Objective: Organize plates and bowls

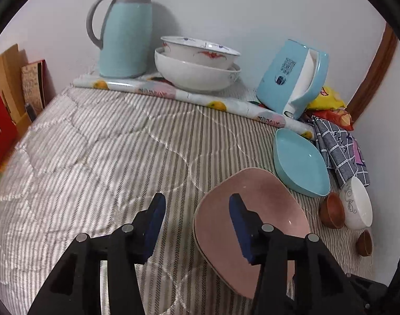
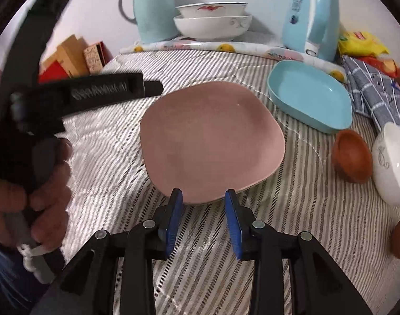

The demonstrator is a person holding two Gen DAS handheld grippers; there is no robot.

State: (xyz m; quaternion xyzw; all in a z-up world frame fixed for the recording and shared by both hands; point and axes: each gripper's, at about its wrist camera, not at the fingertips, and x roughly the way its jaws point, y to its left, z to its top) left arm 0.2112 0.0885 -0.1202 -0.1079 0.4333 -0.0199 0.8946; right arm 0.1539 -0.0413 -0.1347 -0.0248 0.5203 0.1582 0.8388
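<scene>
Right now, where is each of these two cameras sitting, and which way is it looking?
Left wrist view: rides the left gripper, looking down over the pink plate to the far wall; only its open fingers show.
Right wrist view: rides the right gripper, aimed down at the plate's near rim; its open fingers, the person's hand and the other gripper show.
Shared: the plate, blue dish, stacked white bowls, thermos.

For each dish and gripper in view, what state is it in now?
Pink plate: flat on the striped cloth, not held.
Blue dish: upright, empty.
Two white bowls: nested.
Small white bowl: tipped on its side.
Left gripper: open.
Right gripper: open.
</scene>
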